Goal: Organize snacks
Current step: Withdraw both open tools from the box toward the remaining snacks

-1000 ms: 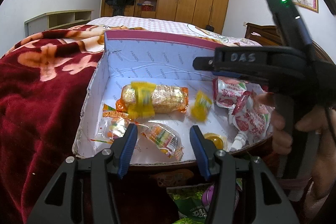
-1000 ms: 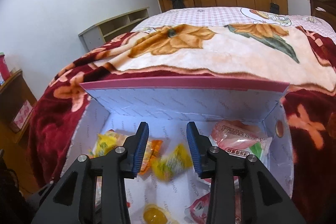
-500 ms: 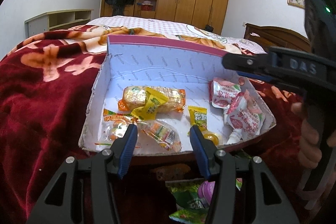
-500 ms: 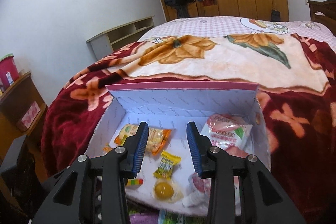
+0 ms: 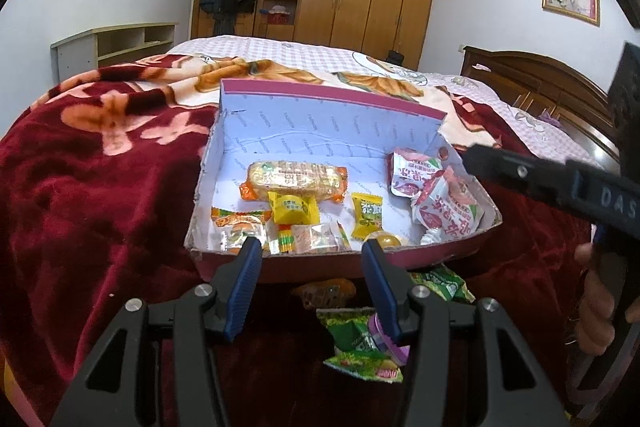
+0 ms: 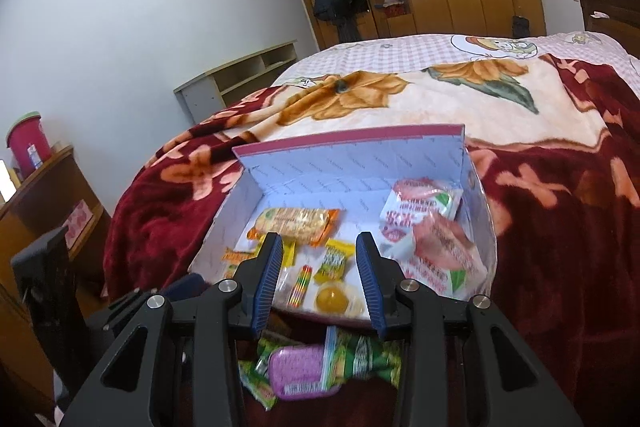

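Both hand-held grippers spread, empty. Left hand-held gripper [image 5: 312, 283] and right hand-held gripper [image 6: 320, 281] hover at the near edge of the box [image 5: 332, 115], which sits on the bed blanket [image 5: 80, 195] and holds the packed snacks: long cracker pack [image 5: 296, 179], yellow candies, red-and-white pouches [image 5: 444, 203] at frame right. What remains outside: pink-capped packet [image 6: 302, 371] on green wrappers [image 6: 360, 351], on the blanket just before the box's near wall. In the right wrist view it lies lower centre, below and between the fingers, long axis running left-right across the frame, so roughly crosswise to the finger line. In the left wrist view the same cluster [image 5: 360, 343] sits lower centre-right, the pink part half hidden behind the right-side finger. Judgement: right hand-held gripper is better lined up; next move likely a short drop downward and a pinch across the packet's narrow width. Left view alone shows an orange wrapper [image 5: 324, 291] tucked against the box wall; right view alone shows the pink packet's full outline
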